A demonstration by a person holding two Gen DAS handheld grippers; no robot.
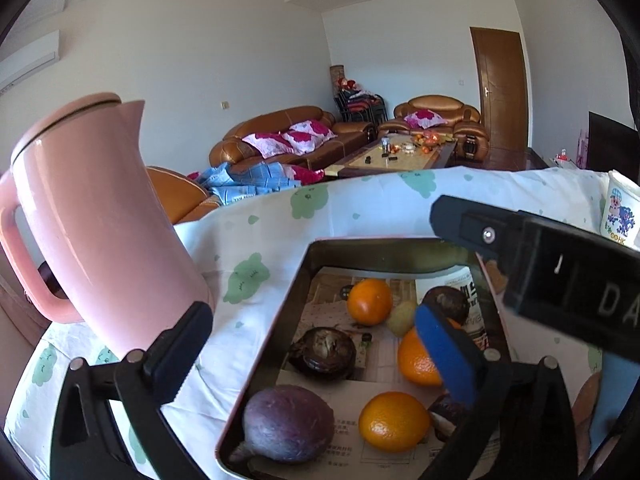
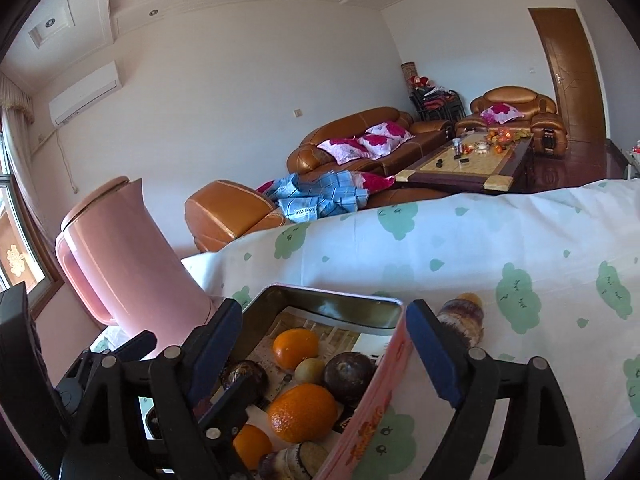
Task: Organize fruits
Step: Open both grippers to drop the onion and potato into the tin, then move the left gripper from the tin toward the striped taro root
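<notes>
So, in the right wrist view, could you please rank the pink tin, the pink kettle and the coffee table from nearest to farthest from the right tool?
1. Pink tin: between the right tool's fingers.
2. Pink kettle: left, on the tablecloth.
3. Coffee table: far back, by the sofas.

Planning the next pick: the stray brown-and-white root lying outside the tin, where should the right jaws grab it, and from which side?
Grip the taro-like root across its narrow middle, coming from above on the open tablecloth side. It lies lengthwise on the cloth beside the pink tin, so the tin wall blocks the left approach. The right gripper looks open wide enough, with nothing held.
</notes>
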